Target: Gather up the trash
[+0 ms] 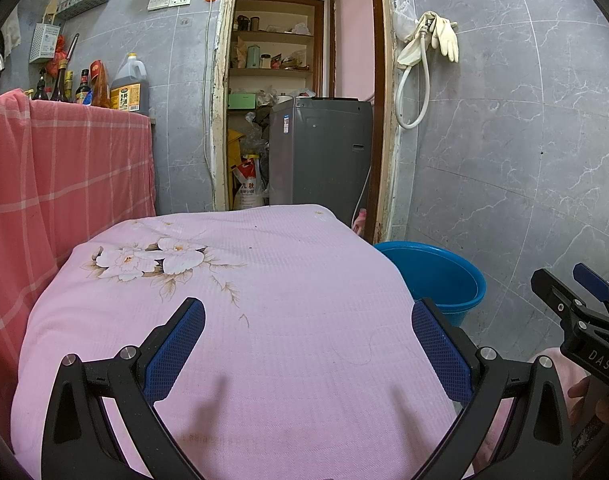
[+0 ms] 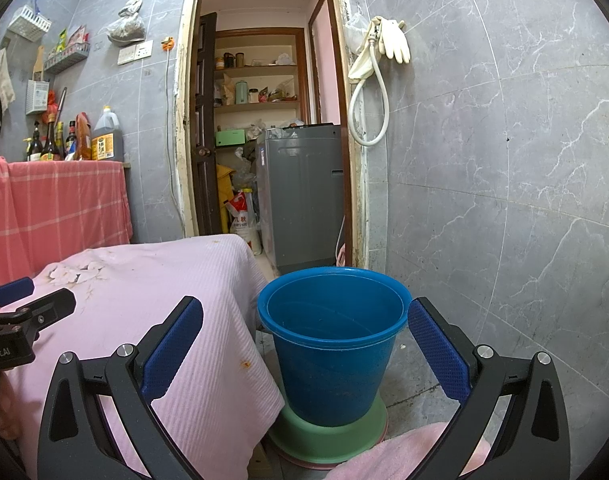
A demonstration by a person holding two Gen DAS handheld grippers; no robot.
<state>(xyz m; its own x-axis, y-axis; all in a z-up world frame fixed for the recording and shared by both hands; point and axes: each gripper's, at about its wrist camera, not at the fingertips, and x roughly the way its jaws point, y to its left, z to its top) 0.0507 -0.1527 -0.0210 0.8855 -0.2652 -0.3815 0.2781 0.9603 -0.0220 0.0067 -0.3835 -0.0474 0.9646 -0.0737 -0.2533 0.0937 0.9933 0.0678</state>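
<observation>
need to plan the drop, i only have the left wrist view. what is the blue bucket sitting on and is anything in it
Observer: In the right wrist view the blue bucket stands upright on a green basin, and no trash shows inside it.
Operator: is the right gripper holding anything
Observer: No. The right gripper is open with nothing between its fingers, and the bucket shows in the gap beyond them.
Operator: any trash on the side of the pink cloth i cant see
Observer: None that I can make out; there is only a small orange stain on the pink tablecloth where it drapes down beside the bucket.
</observation>
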